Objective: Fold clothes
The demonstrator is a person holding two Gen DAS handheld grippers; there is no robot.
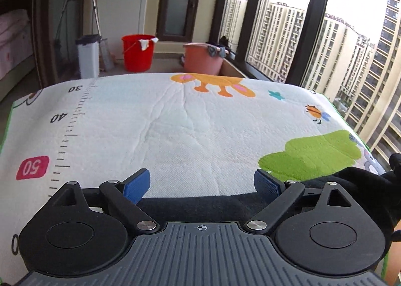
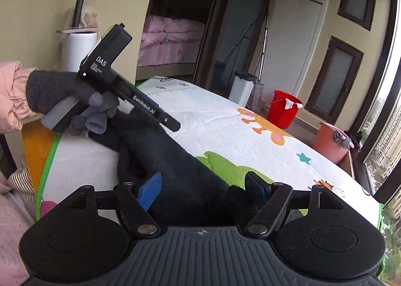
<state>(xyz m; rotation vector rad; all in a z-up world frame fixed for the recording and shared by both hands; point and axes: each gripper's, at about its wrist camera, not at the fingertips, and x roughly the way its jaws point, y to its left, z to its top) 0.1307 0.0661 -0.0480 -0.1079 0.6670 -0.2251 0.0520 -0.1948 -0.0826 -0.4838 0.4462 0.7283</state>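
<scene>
A dark garment [image 2: 175, 160] lies in a long rumpled strip along the near edge of a white cartoon-printed mat [image 2: 225, 123]. My right gripper [image 2: 203, 190] straddles one end of it, jaws wide, with cloth lying between the blue pads [image 2: 150, 190] and not pinched. A gloved hand [image 2: 50, 90] holds my left gripper [image 2: 170, 124] low over the garment's other end. In the left wrist view the left gripper [image 1: 201, 185] is open, nothing between its pads. The garment [image 1: 200, 204] shows just under them and bunches to the right. The mat [image 1: 175, 123] spreads ahead.
Beyond the mat's far edge stand a red bucket [image 1: 137, 51], a pink bucket [image 1: 203, 58] and a white bin [image 1: 87, 58]. Tall windows [image 1: 325, 48] run along the right. A striped cloth [image 2: 22, 183] lies off the mat's near left corner.
</scene>
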